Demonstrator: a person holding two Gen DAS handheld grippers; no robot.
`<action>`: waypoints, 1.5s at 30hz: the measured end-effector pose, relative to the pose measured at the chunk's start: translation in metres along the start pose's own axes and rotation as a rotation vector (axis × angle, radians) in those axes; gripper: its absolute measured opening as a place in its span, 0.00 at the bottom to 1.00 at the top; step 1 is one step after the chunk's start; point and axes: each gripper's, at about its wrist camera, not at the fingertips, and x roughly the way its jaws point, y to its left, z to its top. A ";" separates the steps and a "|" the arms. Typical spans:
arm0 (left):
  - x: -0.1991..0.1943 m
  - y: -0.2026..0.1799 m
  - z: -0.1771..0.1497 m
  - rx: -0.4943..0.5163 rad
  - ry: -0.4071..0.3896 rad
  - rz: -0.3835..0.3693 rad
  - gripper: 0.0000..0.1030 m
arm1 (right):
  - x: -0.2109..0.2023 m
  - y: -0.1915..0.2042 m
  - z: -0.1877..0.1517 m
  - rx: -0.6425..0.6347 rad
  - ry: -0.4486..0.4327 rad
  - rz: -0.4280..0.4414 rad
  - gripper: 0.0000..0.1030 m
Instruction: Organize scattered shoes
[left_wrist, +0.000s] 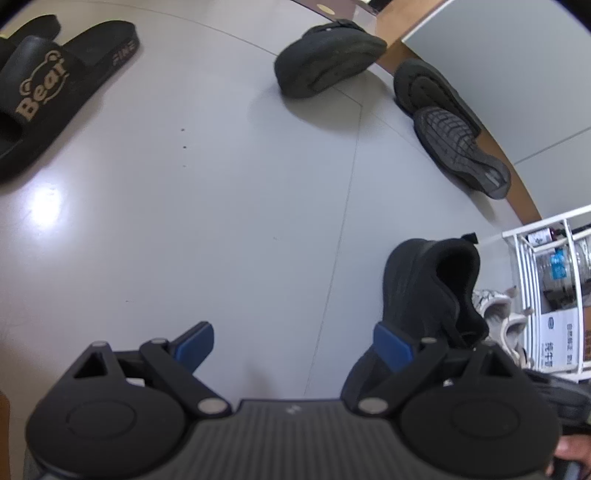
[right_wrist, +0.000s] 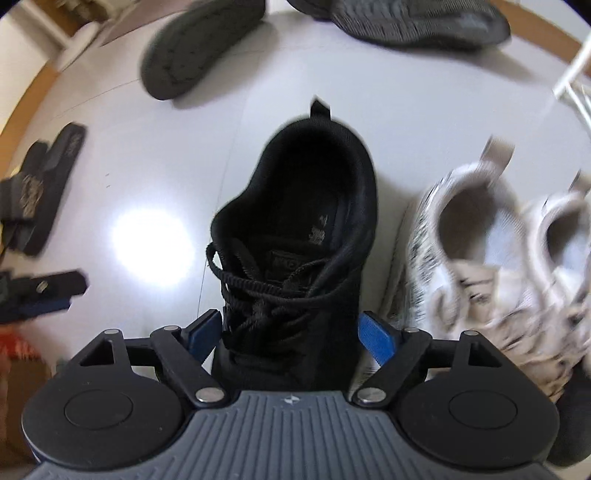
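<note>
The right gripper (right_wrist: 288, 338) points steeply down at a black laced sneaker (right_wrist: 295, 240) that stands upright on the pale grey floor (right_wrist: 147, 155). The front part of the sneaker lies between the two blue fingers (right_wrist: 375, 339), which are spread wide; the left one is very close to the side of the shoe, maybe touching it, while a narrow gap shows at the right one, so the fingers surround the shoe but do not clamp it. Just to the right of the black sneaker stand two white sneakers with dark speckles (right_wrist: 491, 251), side by side and blurred. Further ahead, a dark shoe lying on its side (right_wrist: 195, 48) shows its sole, and another dark sole (right_wrist: 406, 18) is at the top edge. At the far left lie black slides with gold print (right_wrist: 40, 184). The left gripper (left_wrist: 291, 345) also points down, over bare floor (left_wrist: 221, 203), and its blue fingers (left_wrist: 197, 345) are wide apart with nothing between them. The same black sneaker (left_wrist: 428, 291) is just to the right of it, partly behind the right finger. In this view a black slide with the gold word "Bear" (left_wrist: 55, 88) lies at the upper left, and two dark shoes (left_wrist: 325, 59) rest tipped against the wooden baseboard (left_wrist: 517, 184) at the upper right. A white wire rack (left_wrist: 546, 295) stands at the right edge.
</note>
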 end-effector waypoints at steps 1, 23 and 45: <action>0.001 -0.002 0.000 0.008 0.002 0.001 0.92 | -0.003 -0.004 0.000 -0.003 -0.005 0.001 0.83; 0.001 -0.094 0.036 0.354 0.038 0.149 0.91 | -0.057 -0.123 -0.045 0.102 -0.327 0.113 0.93; 0.034 -0.264 0.086 0.745 -0.002 0.143 0.71 | -0.067 -0.195 -0.054 0.234 -0.403 0.133 1.00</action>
